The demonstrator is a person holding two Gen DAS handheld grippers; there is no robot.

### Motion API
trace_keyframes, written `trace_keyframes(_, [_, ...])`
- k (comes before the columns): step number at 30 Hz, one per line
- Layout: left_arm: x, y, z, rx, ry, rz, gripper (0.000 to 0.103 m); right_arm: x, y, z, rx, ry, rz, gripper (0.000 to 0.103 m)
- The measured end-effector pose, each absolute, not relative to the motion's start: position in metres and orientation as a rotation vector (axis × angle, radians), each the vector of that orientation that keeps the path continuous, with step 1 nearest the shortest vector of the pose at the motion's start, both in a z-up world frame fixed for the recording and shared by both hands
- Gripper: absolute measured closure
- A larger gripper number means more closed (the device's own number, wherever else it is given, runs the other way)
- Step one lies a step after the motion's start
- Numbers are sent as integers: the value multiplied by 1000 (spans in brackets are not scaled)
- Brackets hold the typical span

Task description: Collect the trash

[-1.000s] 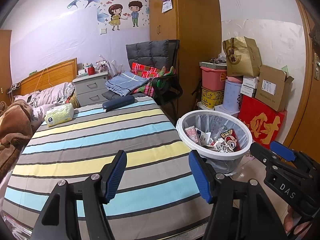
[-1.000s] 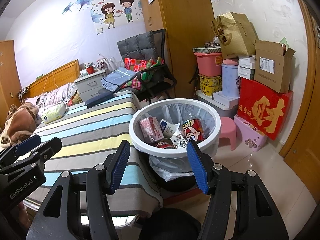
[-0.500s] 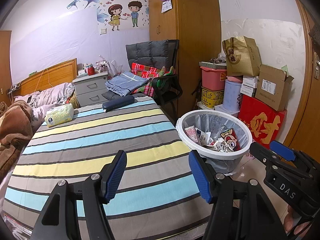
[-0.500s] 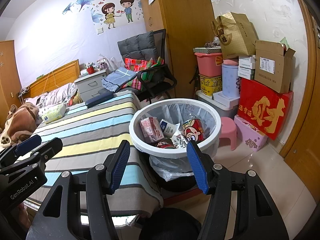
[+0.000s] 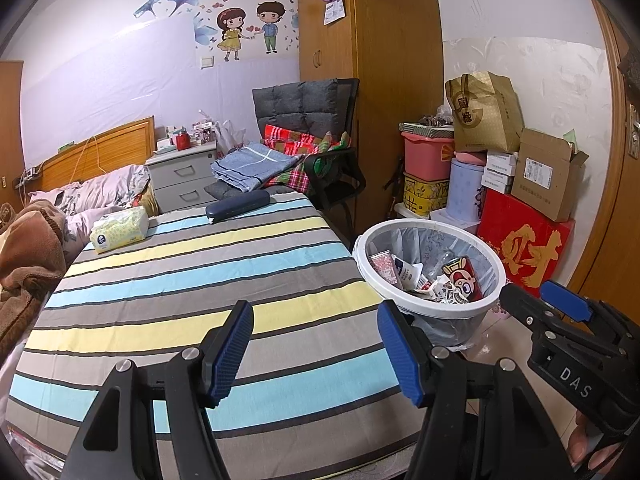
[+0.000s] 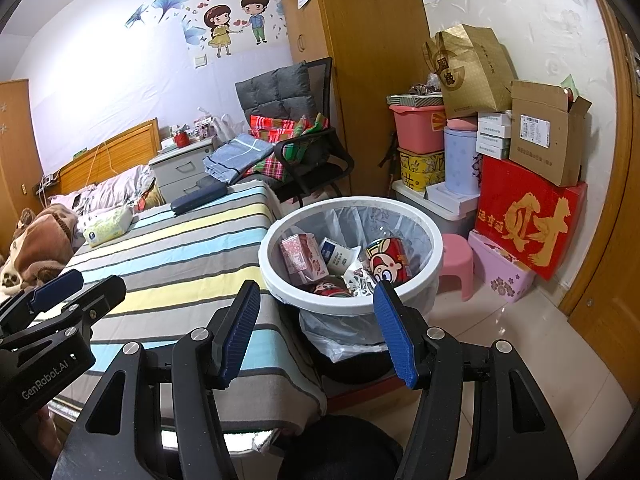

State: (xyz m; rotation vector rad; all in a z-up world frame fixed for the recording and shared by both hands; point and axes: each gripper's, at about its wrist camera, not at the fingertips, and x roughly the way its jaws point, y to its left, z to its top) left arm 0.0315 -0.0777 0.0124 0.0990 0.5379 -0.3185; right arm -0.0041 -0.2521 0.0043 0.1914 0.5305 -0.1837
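Observation:
A white trash bin (image 6: 280, 280) (image 5: 496, 264) with a clear liner stands on the floor beside the bed's foot. Inside lie a pink carton (image 6: 300, 258), a white cup (image 6: 338, 256) and a red cartoon can (image 6: 388, 262) (image 5: 462, 280), among other wrappers. My right gripper (image 6: 318, 326) hangs open and empty just in front of the bin's near rim. Over the striped bedspread (image 5: 192, 280) hovers my left gripper (image 5: 316, 348), open with nothing between its blue pads. Each gripper shows at the edge of the other's view.
On the bed lie a tissue pack (image 5: 120, 234), a dark blue case (image 5: 238, 204) and a brown blanket (image 5: 28, 256). A chair (image 5: 320, 160) piled with cloth, a grey nightstand (image 5: 182, 176), stacked boxes (image 6: 528, 216) and a pink stool (image 6: 458, 262) crowd the floor around the bin.

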Motion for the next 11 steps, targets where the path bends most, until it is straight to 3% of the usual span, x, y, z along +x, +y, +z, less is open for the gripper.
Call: trace_keyframes(11, [31,-77,11,104,541,-328,39,-4,-251,3,190,529,-183,43])
